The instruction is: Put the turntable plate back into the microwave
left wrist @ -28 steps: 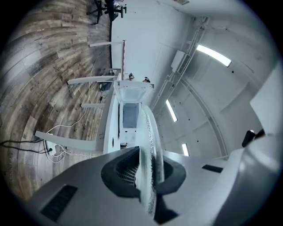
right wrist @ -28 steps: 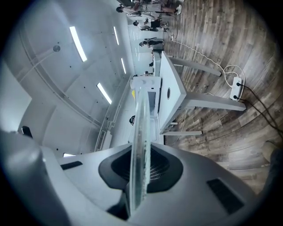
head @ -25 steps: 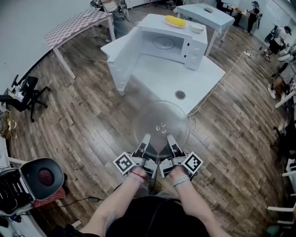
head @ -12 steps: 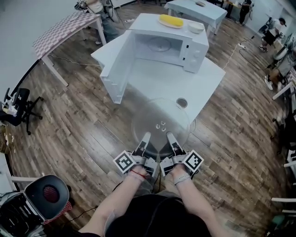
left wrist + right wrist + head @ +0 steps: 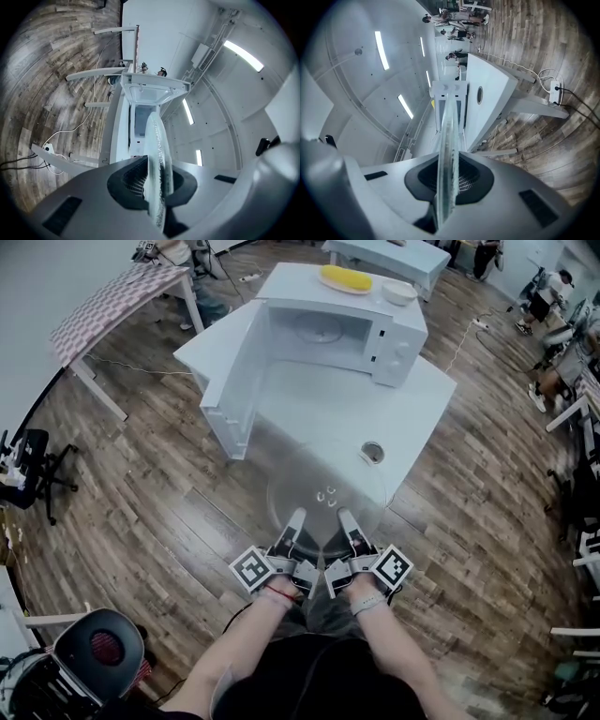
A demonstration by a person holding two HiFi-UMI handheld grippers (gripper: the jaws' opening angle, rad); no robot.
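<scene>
The clear glass turntable plate (image 5: 326,491), probably heavy, slick and breakable, hangs level short of the open microwave (image 5: 397,341), its near rim pinched side by side by left gripper (image 5: 295,521) and right gripper (image 5: 345,520).

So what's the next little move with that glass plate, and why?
Probably carry the glass plate forward, kept level, toward the microwave. The left gripper and right gripper are both shut on its near rim, the door stands wide open, and the plate hangs well short of the cavity.
</scene>
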